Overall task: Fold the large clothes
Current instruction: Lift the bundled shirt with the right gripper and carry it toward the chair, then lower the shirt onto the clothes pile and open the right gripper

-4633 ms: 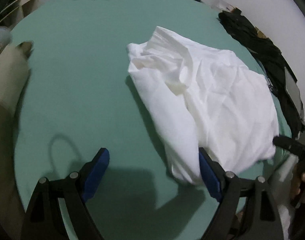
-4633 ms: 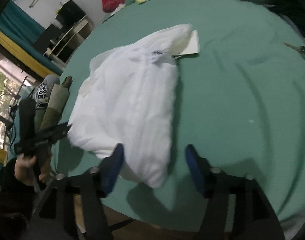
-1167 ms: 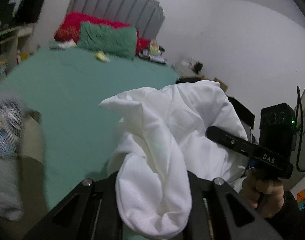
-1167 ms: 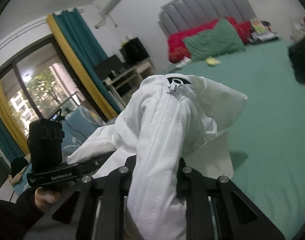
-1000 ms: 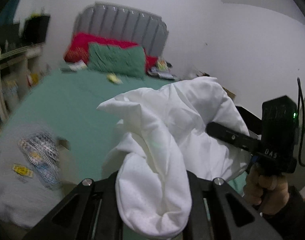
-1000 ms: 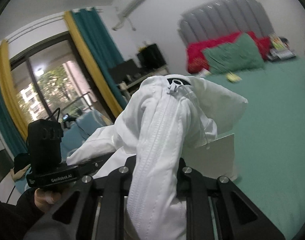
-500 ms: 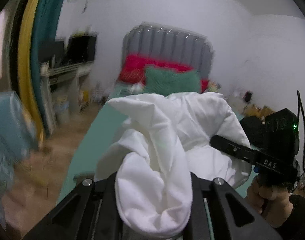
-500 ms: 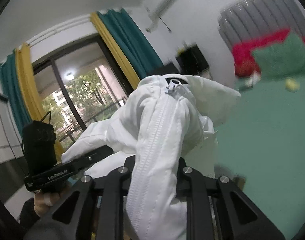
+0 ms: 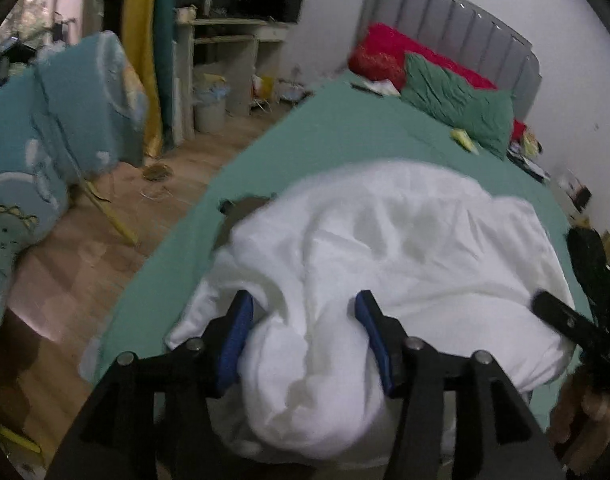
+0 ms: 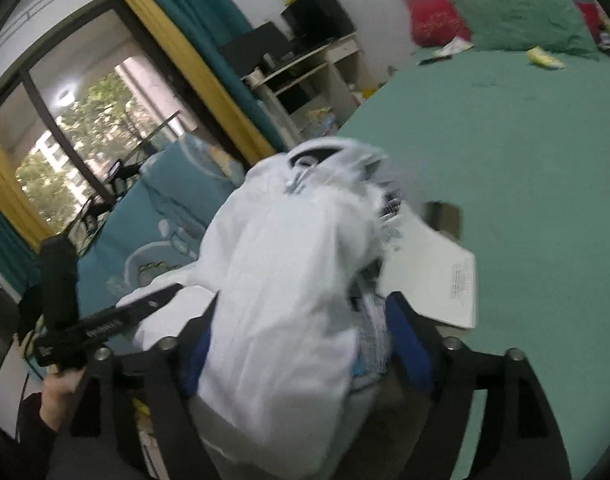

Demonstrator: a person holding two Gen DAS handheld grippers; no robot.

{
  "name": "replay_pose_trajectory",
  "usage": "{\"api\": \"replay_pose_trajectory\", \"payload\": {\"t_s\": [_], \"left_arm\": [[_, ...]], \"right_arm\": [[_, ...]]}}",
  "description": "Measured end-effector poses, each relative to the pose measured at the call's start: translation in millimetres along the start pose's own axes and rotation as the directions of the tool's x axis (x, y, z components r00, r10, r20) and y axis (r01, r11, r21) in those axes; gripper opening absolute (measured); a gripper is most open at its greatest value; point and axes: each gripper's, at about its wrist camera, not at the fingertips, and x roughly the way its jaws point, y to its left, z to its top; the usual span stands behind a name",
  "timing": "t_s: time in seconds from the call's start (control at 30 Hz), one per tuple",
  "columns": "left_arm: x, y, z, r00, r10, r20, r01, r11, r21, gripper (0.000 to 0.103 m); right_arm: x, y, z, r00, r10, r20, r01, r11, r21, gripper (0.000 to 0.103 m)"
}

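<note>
Garment (image 9: 405, 248) lay bunched along the bed's (image 9: 329, 128) near edge. Left gripper (image 9: 305, 332) and right gripper (image 10: 301, 344) stood released, fabric heaped between their jaws.

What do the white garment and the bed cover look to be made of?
White garment: thin, matte woven cloth, probably cotton or a blend; it bunches in soft creases between both grippers, and a zipper shows near its top. Bed cover: matte green fabric, smooth with faint wrinkles, likely cotton sheeting.
</note>
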Motion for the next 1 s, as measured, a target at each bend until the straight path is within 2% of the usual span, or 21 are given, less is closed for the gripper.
{"api": "replay_pose_trajectory", "payload": {"t_s": [0.1,0.17,0.43,0.73,1.0], "left_arm": [[-25,1,6,0.999,0.016,0.052,-0.017,1.0,0.004,0.058],[-46,-4,4,0.995,0.038,0.093,-0.039,0.999,0.004,0.067],[-91,-30,-14,0.988,0.061,0.145,-0.068,0.997,0.043,0.075],[-119,-71,-39,0.992,0.011,0.123,-0.021,0.997,0.077,0.076],[-146,-119,-64,0.989,-0.06,0.137,0.048,0.995,0.09,0.08]], "right_arm": [[-11,-4,-11,0.999,-0.048,0.008,0.048,0.998,-0.042,0.082],[-9,-8,-11,0.997,-0.069,-0.026,0.067,0.996,-0.061,0.082],[-39,-27,-19,0.997,-0.074,-0.023,0.074,0.997,-0.014,0.083],[-86,-34,-33,0.995,-0.098,-0.013,0.098,0.995,-0.006,0.083],[-152,-58,-53,0.989,-0.149,0.001,0.149,0.989,0.009,0.083]]}}
